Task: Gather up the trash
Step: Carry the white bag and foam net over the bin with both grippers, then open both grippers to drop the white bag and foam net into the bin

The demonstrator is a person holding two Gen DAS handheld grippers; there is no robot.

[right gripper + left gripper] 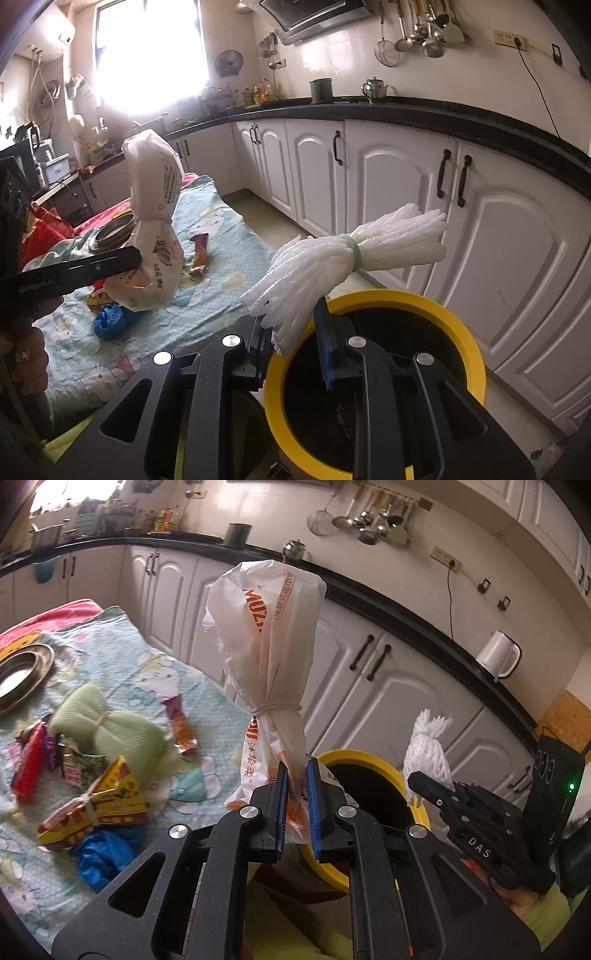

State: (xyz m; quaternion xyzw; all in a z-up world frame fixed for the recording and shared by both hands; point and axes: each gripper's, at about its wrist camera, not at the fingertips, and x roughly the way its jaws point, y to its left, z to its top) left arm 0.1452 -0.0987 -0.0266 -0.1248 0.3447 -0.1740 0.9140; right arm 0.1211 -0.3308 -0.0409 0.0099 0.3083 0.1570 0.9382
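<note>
The left gripper (296,775) pinches only the tail of the tied white-and-orange plastic bag (264,627), centre frame, short of the yellow-rimmed bin (354,758); it may slip out. The right gripper (291,325) clamps the banded white foam-net bundle (332,258), which overhangs the rim and could miss.

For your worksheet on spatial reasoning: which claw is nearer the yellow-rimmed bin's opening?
Right. The right claw hangs over the yellow-rimmed bin; the left claw sits beside its rim, toward the table.
</note>
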